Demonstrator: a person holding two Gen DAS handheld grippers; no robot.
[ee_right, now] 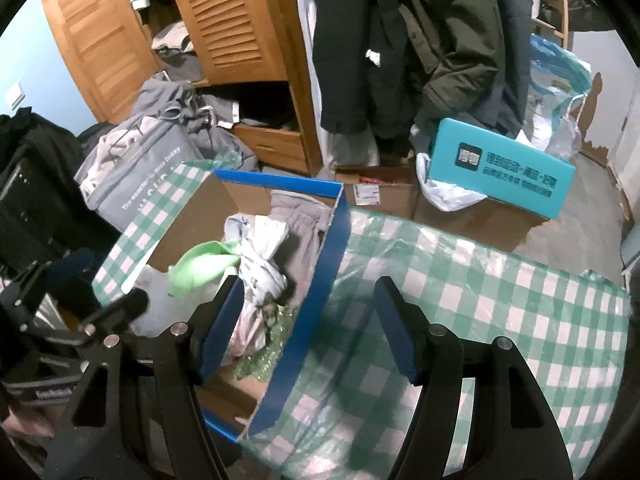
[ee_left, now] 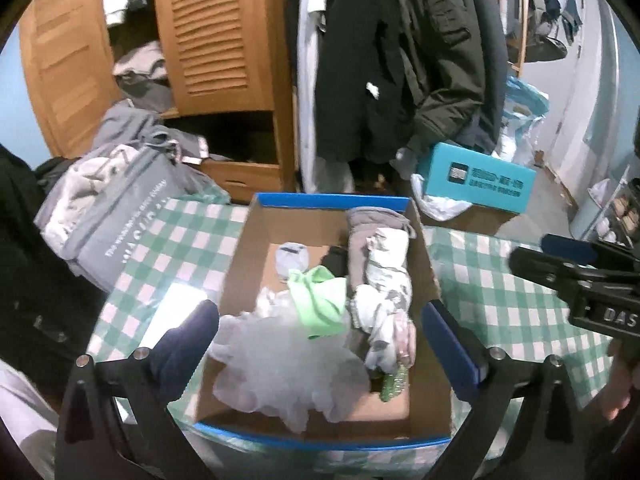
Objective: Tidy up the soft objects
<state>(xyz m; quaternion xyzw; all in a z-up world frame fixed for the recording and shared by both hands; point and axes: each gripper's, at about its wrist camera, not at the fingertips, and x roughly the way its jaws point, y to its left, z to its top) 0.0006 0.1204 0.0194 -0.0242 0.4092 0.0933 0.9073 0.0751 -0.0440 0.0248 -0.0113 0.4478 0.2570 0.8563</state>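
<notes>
Readable lettering from my two grippers

Ahead and to the left of my left gripper, the grey bag carries a white line that seems to read "The weather is nice today", with larger letters below it too skewed for me to make out. At the right edge of that view, my right gripper shows "DAS" in pale letters on its black body. Ahead and right of it, the teal box bears white characters and a dark square emblem, too blurred to read.
</notes>
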